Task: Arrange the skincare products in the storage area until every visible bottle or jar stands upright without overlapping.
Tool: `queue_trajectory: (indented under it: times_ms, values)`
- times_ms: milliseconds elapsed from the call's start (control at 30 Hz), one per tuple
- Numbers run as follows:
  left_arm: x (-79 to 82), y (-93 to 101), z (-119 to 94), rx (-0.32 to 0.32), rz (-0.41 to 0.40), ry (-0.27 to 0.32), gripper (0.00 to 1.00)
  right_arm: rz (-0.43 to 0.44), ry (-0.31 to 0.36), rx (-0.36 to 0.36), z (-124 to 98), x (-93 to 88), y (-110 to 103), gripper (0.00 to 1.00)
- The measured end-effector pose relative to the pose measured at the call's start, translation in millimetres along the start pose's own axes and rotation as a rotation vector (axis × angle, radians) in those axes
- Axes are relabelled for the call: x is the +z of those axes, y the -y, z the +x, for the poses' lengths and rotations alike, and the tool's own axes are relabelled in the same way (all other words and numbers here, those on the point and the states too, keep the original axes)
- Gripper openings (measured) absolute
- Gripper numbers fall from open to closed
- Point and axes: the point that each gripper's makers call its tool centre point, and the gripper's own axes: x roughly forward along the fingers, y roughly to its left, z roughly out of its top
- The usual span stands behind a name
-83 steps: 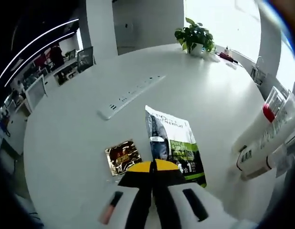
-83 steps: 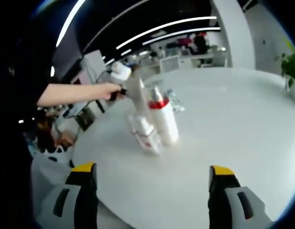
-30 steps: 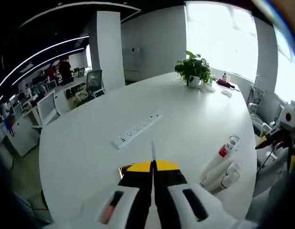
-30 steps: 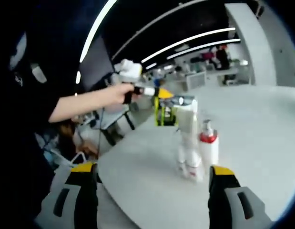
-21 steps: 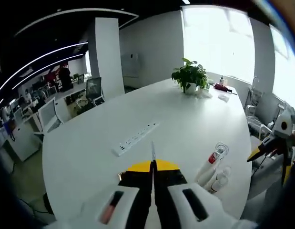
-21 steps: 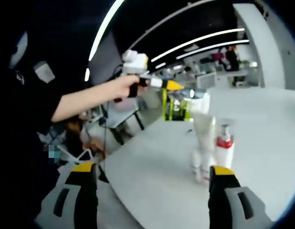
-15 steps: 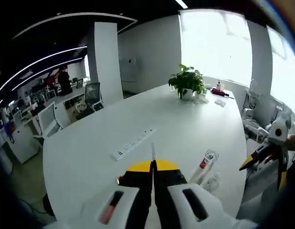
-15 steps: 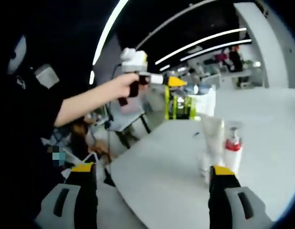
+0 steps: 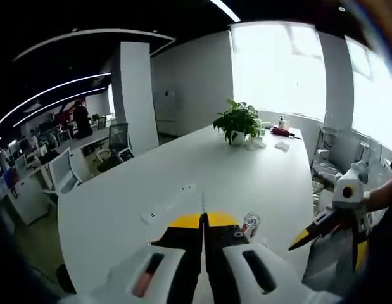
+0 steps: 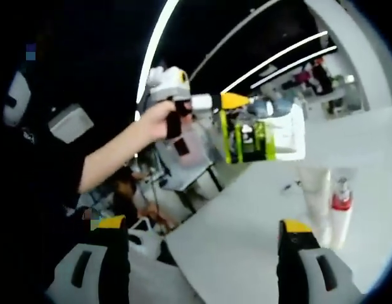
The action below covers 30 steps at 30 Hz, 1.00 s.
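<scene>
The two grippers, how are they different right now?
The left gripper has its jaws squeezed together, while the right gripper has its jaws wide apart. The left gripper is pinching a green-and-white packet, which hangs in the air, while the right gripper has nothing between its jaws. Both have yellow tips, black jaws and white bodies, and a person holds each one.

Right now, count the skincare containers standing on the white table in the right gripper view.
2 that I can make out: a pale squeeze tube and, beside it, a white pump bottle with a red collar. The right gripper's jaw covers their bases, so smaller ones may be hidden.
</scene>
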Motion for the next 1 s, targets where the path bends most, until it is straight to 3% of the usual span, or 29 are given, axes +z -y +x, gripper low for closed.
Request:
queue_trajectory:
  times_ms: [200,400,667,767,867,1000]
  values:
    - [15.8,12.8,-16,-0.022,-0.017,0.045,0.02,0.117,0.096,0.075,14,11.8,-14,0.97]
    - [26.4,22.4,-29,-0.044,-0.021,0.081,0.02,0.244,0.194,0.132,29,30.1,-14,0.96]
    - [40.0,40.7,-44,-0.079,-0.027,0.118,0.02,0.267,0.236,0.190,50,41.2,-4,0.93]
    - [44.4,46.6,-49,-0.088,-0.025,0.131,0.02,0.359,0.316,0.229,59,54.3,3,0.91]
    - [49.5,50.8,-57,-0.090,-0.023,0.145,0.02,0.439,0.440,0.301,62,79.3,0,0.89]
    - [52.4,53.9,-63,-0.097,-0.035,0.155,0.02,0.487,0.552,0.358,56,101.8,-5,0.80]
